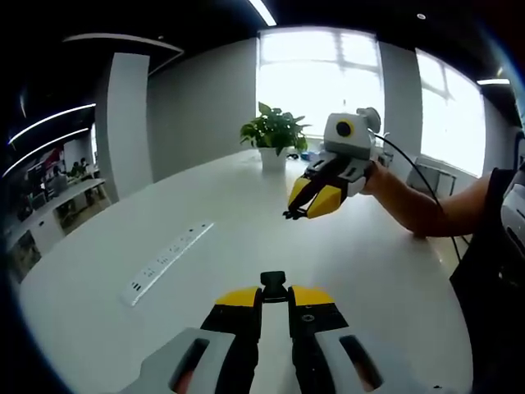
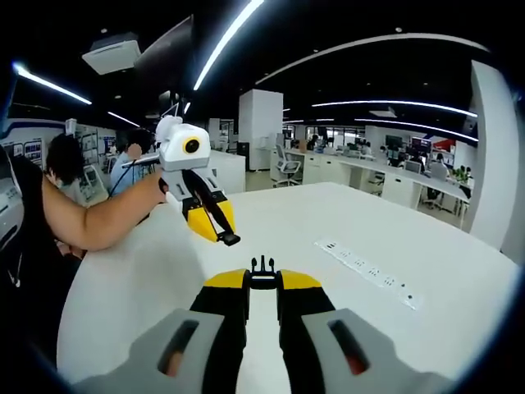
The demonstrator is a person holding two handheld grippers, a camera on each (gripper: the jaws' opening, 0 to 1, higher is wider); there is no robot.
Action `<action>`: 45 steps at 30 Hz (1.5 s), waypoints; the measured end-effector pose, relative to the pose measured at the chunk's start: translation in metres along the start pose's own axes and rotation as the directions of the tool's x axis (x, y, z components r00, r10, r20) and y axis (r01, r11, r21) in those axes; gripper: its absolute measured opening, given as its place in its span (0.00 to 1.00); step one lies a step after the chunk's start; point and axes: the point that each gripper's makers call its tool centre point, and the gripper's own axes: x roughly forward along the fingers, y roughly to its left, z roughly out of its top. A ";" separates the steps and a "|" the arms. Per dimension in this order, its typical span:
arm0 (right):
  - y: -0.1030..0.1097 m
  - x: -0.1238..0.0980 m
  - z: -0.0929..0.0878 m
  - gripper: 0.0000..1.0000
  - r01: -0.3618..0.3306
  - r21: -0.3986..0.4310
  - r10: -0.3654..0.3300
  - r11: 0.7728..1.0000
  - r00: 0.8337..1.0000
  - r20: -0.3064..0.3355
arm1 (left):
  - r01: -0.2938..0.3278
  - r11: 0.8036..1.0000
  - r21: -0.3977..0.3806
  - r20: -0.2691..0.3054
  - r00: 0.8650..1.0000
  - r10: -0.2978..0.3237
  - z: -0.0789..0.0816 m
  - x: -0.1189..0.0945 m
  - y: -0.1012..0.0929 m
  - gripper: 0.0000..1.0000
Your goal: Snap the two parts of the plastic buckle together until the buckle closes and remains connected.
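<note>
The left gripper [image 1: 274, 289] and right gripper [image 2: 262, 271] each pinch a buckle half, tips facing, well apart above the table [image 1: 205, 205].

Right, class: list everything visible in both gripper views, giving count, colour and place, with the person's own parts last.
Table: one, white, under both grippers.
Power strip: one, white, set into the table.
Potted plant: one, green in white pot, table's far end.
Socket buckle part: one, black, in left gripper.
Pronged buckle part: one, black, in right gripper.
Left gripper: yellow-tipped, shut.
Right gripper: yellow-tipped, shut.
Forearm: one, behind right gripper.
</note>
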 end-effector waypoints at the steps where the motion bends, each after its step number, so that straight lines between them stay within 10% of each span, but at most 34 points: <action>1: 0.000 -0.001 0.000 0.12 -0.001 0.006 0.001 1.000 1.000 0.003 | 0.000 1.000 0.001 0.000 1.000 0.000 0.000 0.001 -0.001 0.11; 45: 0.024 0.000 -0.003 0.12 -0.033 -0.014 0.033 0.999 0.999 -0.003 | 0.005 1.000 0.001 -0.014 1.000 -0.005 -0.012 -0.004 -0.024 0.11</action>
